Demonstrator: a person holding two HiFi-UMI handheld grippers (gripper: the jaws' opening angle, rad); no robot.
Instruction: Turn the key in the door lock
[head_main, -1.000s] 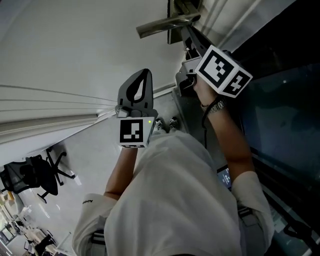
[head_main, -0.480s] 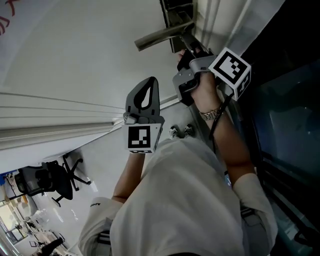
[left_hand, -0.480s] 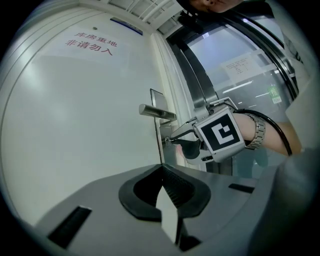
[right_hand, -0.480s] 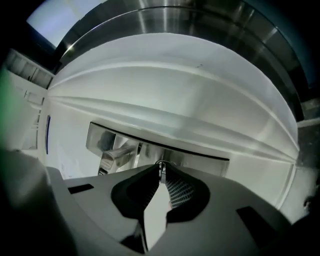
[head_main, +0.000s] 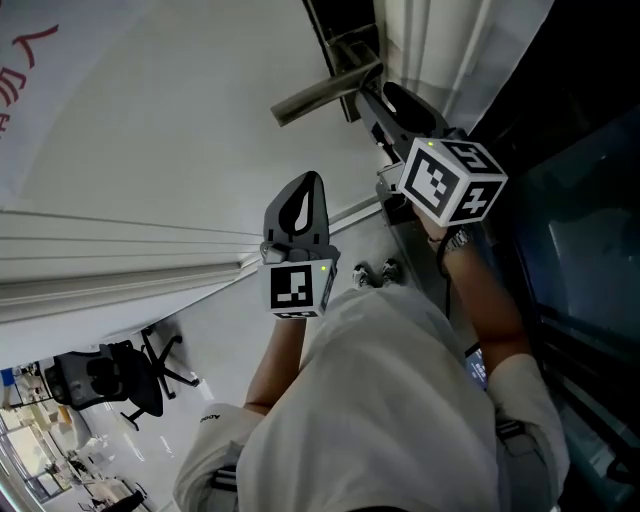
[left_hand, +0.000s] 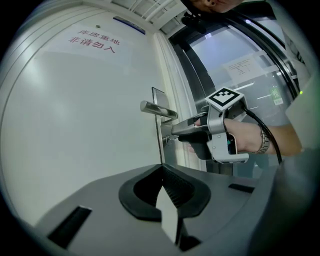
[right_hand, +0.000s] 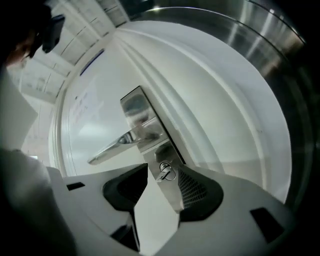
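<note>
— What is showing at the left?
— A black office chair (head_main: 108, 384) is standing on the pale floor, far off at the left; nearer, the left gripper (head_main: 313, 182) is pointing at the white door (head_main: 150, 120), well apart from the lock; its fingers are resting together at the tips and are carrying nothing.
— And on the door?
— Red lettering (left_hand: 93, 42) is showing high on it; right of the lettering, a metal lever handle (right_hand: 116, 144) is sticking out from a steel lock plate (right_hand: 134, 107).
— Where is the key sitting?
— The key (right_hand: 166, 173) is sitting in the lock cylinder, in the plate just beneath the lever; a small ring is hanging on it.
— Is the right gripper gripping it?
— No; the right gripper (head_main: 385, 98) is pointing at the lock, and its jaws have just been opening; they are standing wide, with the key showing in the gap between them and touching neither pad; a wristwatch (head_main: 455, 240) is showing on the wrist behind it; farther right, a dark glass panel (head_main: 580, 230) is running alongside the door frame.
</note>
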